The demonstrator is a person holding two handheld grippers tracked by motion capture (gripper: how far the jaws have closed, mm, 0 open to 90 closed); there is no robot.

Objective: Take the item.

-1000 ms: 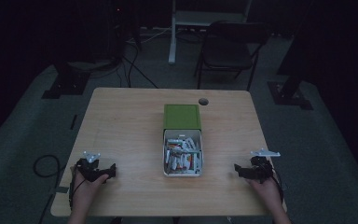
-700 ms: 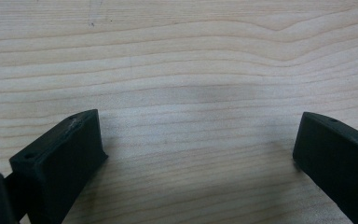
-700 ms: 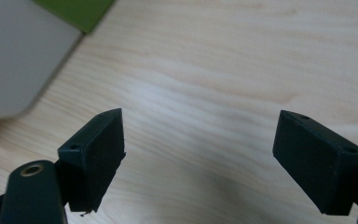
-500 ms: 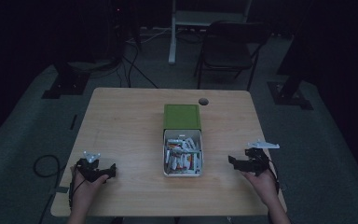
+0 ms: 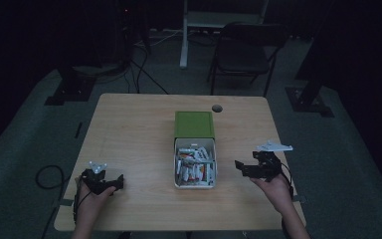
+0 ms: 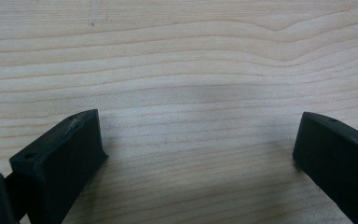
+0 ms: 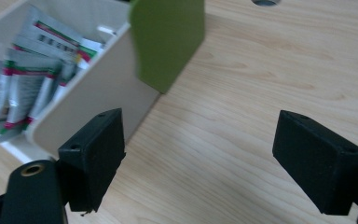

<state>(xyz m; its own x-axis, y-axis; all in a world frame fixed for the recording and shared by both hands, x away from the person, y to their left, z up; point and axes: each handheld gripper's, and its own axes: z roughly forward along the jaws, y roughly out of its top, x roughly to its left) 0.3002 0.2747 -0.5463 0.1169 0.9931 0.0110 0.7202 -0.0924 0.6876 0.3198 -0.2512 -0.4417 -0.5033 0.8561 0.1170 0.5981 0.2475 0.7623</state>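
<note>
A white box (image 5: 195, 185) full of small sachets (image 5: 194, 168) sits mid-table, its green lid (image 5: 194, 124) lying just beyond it. My right gripper (image 5: 243, 168) is lifted off the table right of the box, open, jaws pointing at it. In the right gripper view the box wall (image 7: 98, 88) and the green lid (image 7: 168, 37) lie ahead on the left, sachets (image 7: 23, 88) inside. My left gripper (image 5: 114, 181) rests near the front left corner, open, with bare wood (image 6: 191, 93) between its jaws.
The wooden table (image 5: 134, 129) has a round cable hole (image 5: 217, 108) at its far edge. A folding chair (image 5: 243, 50) and stand legs are on the floor behind the table. A cable (image 5: 47, 174) loops off the left side.
My right gripper has lifted and moved left toward the box. The left gripper has stayed put.
</note>
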